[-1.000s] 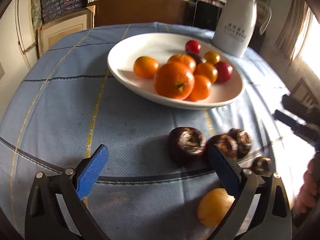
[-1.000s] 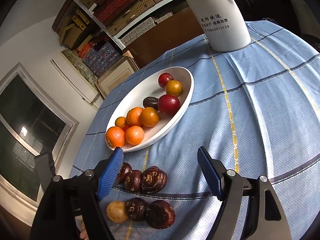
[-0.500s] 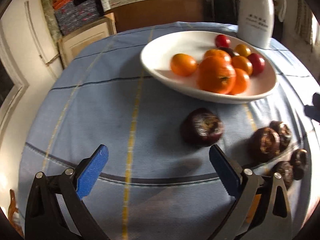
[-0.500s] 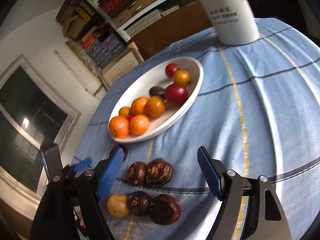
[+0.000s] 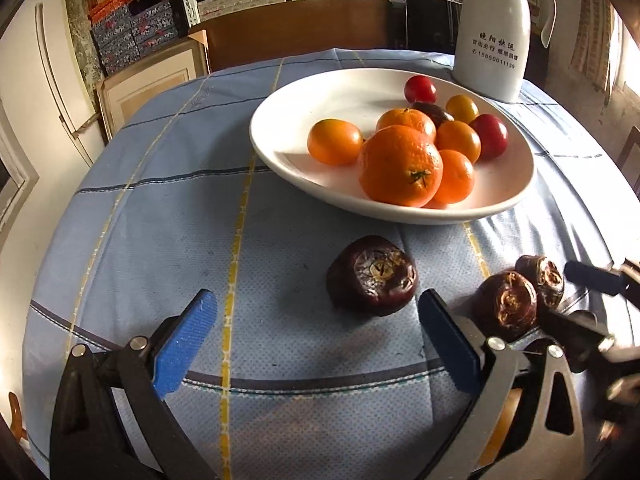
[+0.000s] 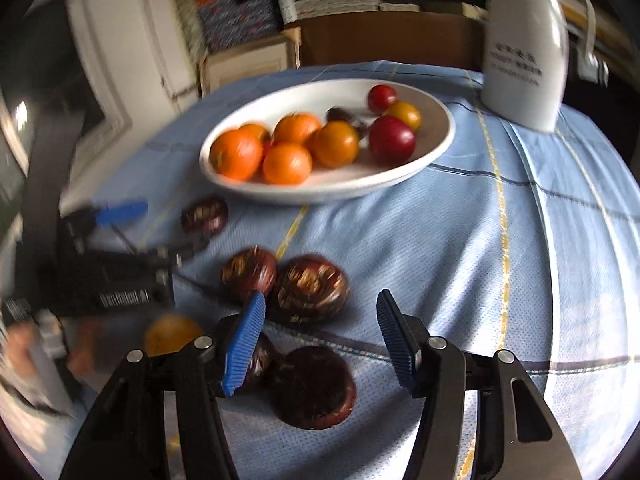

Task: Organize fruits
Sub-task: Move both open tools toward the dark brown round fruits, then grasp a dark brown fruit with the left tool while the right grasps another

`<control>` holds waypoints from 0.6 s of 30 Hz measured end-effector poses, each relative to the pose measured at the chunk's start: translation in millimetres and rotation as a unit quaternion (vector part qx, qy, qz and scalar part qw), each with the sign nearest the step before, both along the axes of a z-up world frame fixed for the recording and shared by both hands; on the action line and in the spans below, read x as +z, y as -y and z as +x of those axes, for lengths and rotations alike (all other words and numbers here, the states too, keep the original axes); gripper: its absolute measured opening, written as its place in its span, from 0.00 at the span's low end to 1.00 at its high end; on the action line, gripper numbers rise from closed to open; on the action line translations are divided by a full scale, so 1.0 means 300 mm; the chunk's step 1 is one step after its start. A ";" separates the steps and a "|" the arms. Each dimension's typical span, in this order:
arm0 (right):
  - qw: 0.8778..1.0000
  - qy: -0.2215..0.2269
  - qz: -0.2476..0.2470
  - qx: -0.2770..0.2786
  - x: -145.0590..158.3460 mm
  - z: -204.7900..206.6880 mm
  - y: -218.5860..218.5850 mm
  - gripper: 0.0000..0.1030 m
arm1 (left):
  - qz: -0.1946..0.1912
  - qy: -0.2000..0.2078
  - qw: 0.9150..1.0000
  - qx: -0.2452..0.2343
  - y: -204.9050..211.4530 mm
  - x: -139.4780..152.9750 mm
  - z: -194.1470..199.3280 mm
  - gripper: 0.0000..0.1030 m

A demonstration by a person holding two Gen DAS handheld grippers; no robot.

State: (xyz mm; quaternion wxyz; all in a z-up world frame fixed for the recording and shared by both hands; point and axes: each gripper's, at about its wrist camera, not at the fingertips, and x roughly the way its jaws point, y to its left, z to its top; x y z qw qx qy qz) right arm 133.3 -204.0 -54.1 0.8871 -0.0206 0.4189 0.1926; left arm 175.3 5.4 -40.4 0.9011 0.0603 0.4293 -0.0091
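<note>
The right claw (image 6: 320,336), empty and closing, hangs over a dark fruit (image 6: 312,388) just below it, near side of the white bowl (image 6: 328,194); left claw (image 5: 316,340) apart, farther off.

A table under a blue checked cloth (image 5: 160,208) carries a white bowl (image 5: 280,152), a white jug (image 5: 496,40) and loose dark fruits (image 5: 372,276).

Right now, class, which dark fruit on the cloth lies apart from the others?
The dark fruit below the bowl; the others huddle together further right.
</note>
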 end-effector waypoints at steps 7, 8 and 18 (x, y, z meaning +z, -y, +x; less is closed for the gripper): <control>1.000 0.006 -0.018 -0.008 -0.015 0.035 -0.028 0.47 | -0.010 -0.007 1.000 -0.012 0.011 -0.009 0.016 0.96; 1.000 0.007 -0.016 -0.009 -0.016 0.040 -0.029 0.45 | -0.012 -0.010 1.000 -0.016 0.017 -0.013 0.018 0.96; 1.000 0.007 -0.025 -0.017 -0.010 0.043 -0.021 0.43 | 0.022 -0.002 0.999 -0.034 0.063 -0.024 0.027 0.96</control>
